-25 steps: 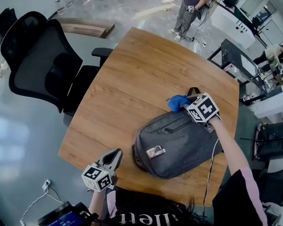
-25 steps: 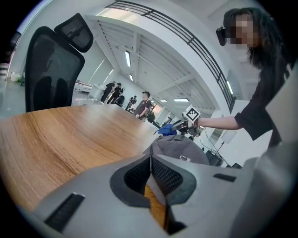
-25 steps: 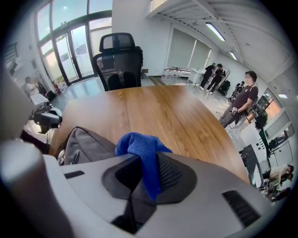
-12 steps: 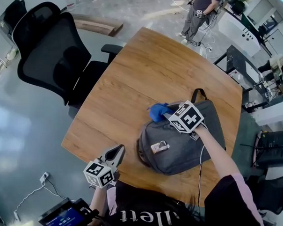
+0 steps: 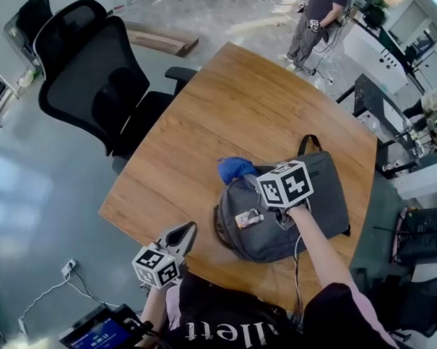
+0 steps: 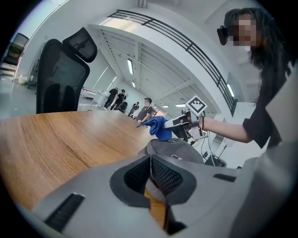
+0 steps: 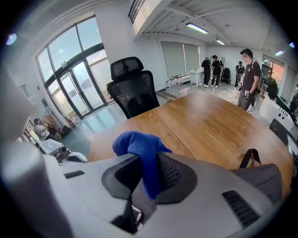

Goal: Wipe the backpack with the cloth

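1. My right gripper (image 7: 145,176) was pinching the blue cloth (image 7: 138,148). The jaws were clamped on its middle, and a bunched wad stuck out past the tips.
2. The grey backpack (image 5: 317,202) lay flat on the wooden table (image 5: 223,105), towards the edge nearest me, with its strap loop (image 5: 308,142) pointing away. From the head view, the cloth sat at the bag's far-left rim. It looked to be against the fabric, though I could not be sure of contact.
3. My left gripper (image 5: 182,237) had its jaws pressed together with nothing between them. It hung at the near table edge, well apart from the bag.
4. To wipe well, I judged the wad had to lead each stroke, with the gripper tilted low enough that cloth, not hard jaw tips, met the fabric.
5. Long overlapping passes across the top panel seemed better than dabbing at the rim, with pressure kept light and even.
6. The bag was held by nothing and could slide on the smooth wood, so bracing its near side with my left gripper looked wise.
7. The small tag (image 5: 248,219) on the top panel looked likely to snag the cloth, so I meant to ease over it.
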`<action>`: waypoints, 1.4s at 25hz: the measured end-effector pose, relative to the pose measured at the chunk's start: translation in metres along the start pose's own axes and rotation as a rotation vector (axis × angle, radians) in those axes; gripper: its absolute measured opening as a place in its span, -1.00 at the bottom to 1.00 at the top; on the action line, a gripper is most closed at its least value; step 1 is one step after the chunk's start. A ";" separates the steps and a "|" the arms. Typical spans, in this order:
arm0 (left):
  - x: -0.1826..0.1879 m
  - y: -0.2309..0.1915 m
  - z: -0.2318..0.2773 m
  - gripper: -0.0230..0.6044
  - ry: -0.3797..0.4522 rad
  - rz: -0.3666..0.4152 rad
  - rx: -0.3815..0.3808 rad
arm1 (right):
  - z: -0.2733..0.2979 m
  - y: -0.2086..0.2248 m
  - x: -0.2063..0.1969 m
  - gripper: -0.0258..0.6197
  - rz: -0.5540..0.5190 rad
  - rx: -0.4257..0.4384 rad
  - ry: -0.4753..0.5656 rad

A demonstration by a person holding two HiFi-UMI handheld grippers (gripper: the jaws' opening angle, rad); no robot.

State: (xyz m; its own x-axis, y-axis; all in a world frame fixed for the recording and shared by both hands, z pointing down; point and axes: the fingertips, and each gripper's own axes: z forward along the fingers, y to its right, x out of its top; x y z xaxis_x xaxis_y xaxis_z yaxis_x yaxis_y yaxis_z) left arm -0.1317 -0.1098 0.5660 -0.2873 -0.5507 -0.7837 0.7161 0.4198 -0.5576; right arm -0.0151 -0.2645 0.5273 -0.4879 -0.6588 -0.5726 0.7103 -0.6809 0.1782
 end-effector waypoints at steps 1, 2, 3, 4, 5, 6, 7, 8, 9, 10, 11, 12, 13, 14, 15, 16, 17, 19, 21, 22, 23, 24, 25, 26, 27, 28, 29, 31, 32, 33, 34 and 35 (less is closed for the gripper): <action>-0.001 0.002 -0.001 -0.90 0.001 0.002 0.001 | 0.000 -0.002 -0.006 -0.68 -0.004 -0.010 -0.008; -0.001 0.005 -0.002 -0.90 0.002 0.004 0.001 | -0.001 -0.004 -0.013 -0.68 -0.005 -0.017 -0.017; -0.002 0.008 -0.003 -0.90 0.004 0.006 0.001 | -0.002 -0.007 -0.019 -0.68 0.000 -0.018 -0.021; -0.002 0.011 -0.004 -0.90 0.008 0.006 -0.001 | -0.004 -0.010 -0.026 -0.68 0.011 -0.014 -0.022; -0.002 0.015 -0.006 -0.90 0.012 0.005 -0.002 | -0.006 -0.014 -0.032 -0.68 0.025 -0.007 -0.018; -0.003 0.018 -0.007 -0.90 0.016 0.002 -0.004 | -0.010 -0.018 -0.037 -0.68 0.040 0.001 -0.012; -0.004 0.021 -0.009 -0.90 0.019 -0.001 -0.005 | -0.013 -0.023 -0.042 -0.68 0.052 0.009 -0.007; -0.005 0.023 -0.010 -0.90 0.021 -0.004 -0.005 | -0.016 -0.027 -0.047 -0.68 0.062 0.018 -0.003; -0.006 0.026 -0.012 -0.90 0.023 -0.004 -0.003 | -0.019 -0.031 -0.053 -0.68 0.071 0.025 -0.003; -0.008 0.028 -0.013 -0.90 0.024 -0.003 0.000 | -0.021 -0.034 -0.060 -0.68 0.079 0.031 -0.006; -0.009 0.031 -0.014 -0.90 0.025 -0.001 0.003 | -0.024 -0.037 -0.068 -0.68 0.087 0.034 -0.010; -0.011 0.034 -0.016 -0.90 0.025 0.001 0.005 | -0.027 -0.040 -0.076 -0.68 0.097 0.038 -0.013; -0.013 0.037 -0.017 -0.90 0.026 0.003 0.007 | -0.031 -0.043 -0.084 -0.68 0.109 0.045 -0.013; -0.015 0.041 -0.018 -0.90 0.026 0.004 0.008 | -0.035 -0.046 -0.092 -0.68 0.124 0.054 -0.012; -0.016 0.045 -0.019 -0.90 0.026 0.006 0.007 | -0.040 -0.049 -0.101 -0.68 0.140 0.062 -0.009; -0.018 0.050 -0.019 -0.90 0.025 0.009 0.007 | -0.044 -0.052 -0.110 -0.68 0.156 0.069 -0.009; -0.020 0.054 -0.019 -0.90 0.024 0.011 0.005 | -0.049 -0.055 -0.119 -0.68 0.170 0.074 -0.009; -0.024 0.061 -0.020 -0.90 0.020 0.016 0.003 | -0.055 -0.063 -0.139 -0.68 0.191 0.084 -0.014; -0.027 0.067 -0.021 -0.90 0.017 0.021 0.001 | -0.061 -0.073 -0.156 -0.68 0.210 0.097 -0.015; -0.028 0.070 -0.022 -0.90 0.016 0.024 0.000 | -0.064 -0.077 -0.164 -0.68 0.220 0.102 -0.013; -0.029 0.072 -0.022 -0.90 0.015 0.026 -0.002 | -0.069 -0.082 -0.172 -0.68 0.232 0.107 -0.010; -0.030 0.075 -0.023 -0.90 0.015 0.029 -0.003 | -0.073 -0.086 -0.179 -0.68 0.243 0.111 -0.006; -0.031 0.077 -0.023 -0.90 0.015 0.032 -0.004 | -0.077 -0.090 -0.186 -0.68 0.255 0.115 -0.002; -0.032 0.078 -0.024 -0.90 0.016 0.034 -0.004 | -0.081 -0.093 -0.193 -0.68 0.265 0.118 0.001; -0.032 0.079 -0.024 -0.90 0.017 0.036 -0.004 | -0.084 -0.097 -0.200 -0.68 0.275 0.119 0.001; -0.033 0.079 -0.025 -0.90 0.017 0.036 -0.004 | -0.087 -0.100 -0.207 -0.68 0.281 0.119 -0.003; -0.033 0.078 -0.025 -0.90 0.018 0.036 -0.004 | -0.088 -0.103 -0.213 -0.68 0.286 0.116 -0.009; -0.034 0.077 -0.026 -0.90 0.019 0.037 -0.005 | -0.091 -0.106 -0.225 -0.68 0.298 0.113 -0.022; -0.034 0.077 -0.026 -0.90 0.019 0.038 -0.006 | -0.093 -0.106 -0.228 -0.68 0.305 0.115 -0.024; -0.034 0.077 -0.026 -0.90 0.018 0.040 -0.008 | -0.096 -0.106 -0.229 -0.68 0.309 0.117 -0.022; -0.034 0.078 -0.026 -0.90 0.018 0.042 -0.010 | -0.100 -0.104 -0.226 -0.68 0.304 0.117 -0.014; -0.034 0.079 -0.025 -0.90 0.018 0.043 -0.013 | -0.104 -0.100 -0.220 -0.68 0.291 0.112 -0.002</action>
State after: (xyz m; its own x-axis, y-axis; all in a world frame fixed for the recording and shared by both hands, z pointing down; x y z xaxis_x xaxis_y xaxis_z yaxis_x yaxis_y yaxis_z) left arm -0.0816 -0.0401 0.5414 -0.2678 -0.5187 -0.8119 0.7200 0.4522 -0.5264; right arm 0.0741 -0.0184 0.5521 -0.2735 -0.8318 -0.4830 0.7602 -0.4946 0.4214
